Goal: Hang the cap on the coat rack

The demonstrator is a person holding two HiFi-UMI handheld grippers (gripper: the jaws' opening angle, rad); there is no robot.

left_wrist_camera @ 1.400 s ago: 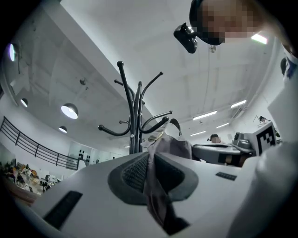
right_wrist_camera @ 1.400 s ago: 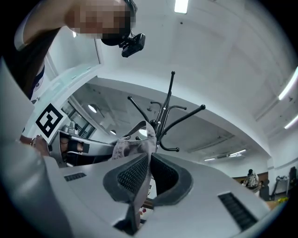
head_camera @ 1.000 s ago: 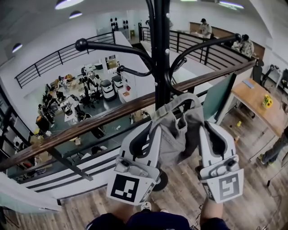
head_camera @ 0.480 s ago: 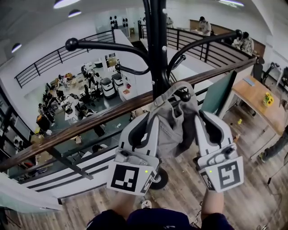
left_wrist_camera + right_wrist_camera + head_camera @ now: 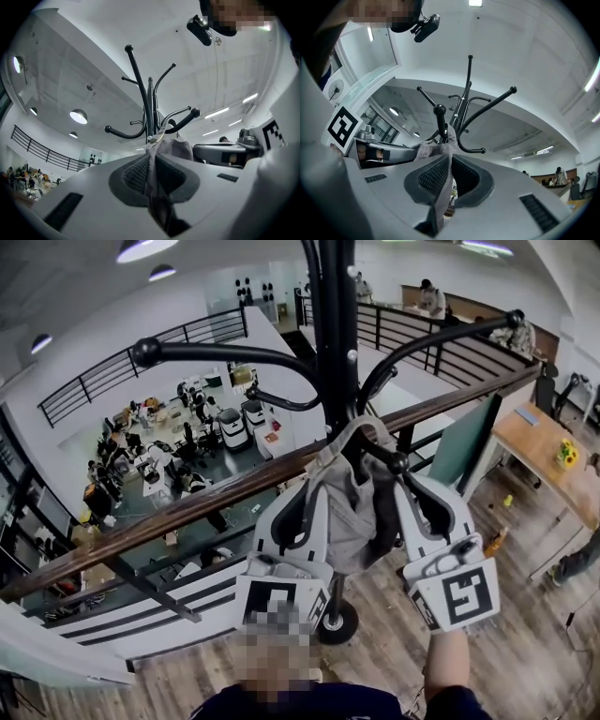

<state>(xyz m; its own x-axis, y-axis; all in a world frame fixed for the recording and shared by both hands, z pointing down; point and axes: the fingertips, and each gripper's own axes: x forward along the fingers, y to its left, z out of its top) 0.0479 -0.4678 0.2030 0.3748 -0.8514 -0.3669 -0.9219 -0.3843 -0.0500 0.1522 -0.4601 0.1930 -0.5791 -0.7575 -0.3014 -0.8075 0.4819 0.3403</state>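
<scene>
Your head camera looks steeply down from close above the left gripper (image 5: 317,491) and right gripper (image 5: 405,482), with the coat rack (image 5: 333,343) at twelve o'clock. Each gripper camera sits just behind its own fingers (image 5: 133,176), facing upward. All three share the rack's hooks and the cap (image 5: 352,512).

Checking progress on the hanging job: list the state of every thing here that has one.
cap, pinched by both grippers, raised beside a hook, not released
left gripper, shut on the cap
right gripper, shut on the cap
coat rack, upright, upper hooks bare
</scene>
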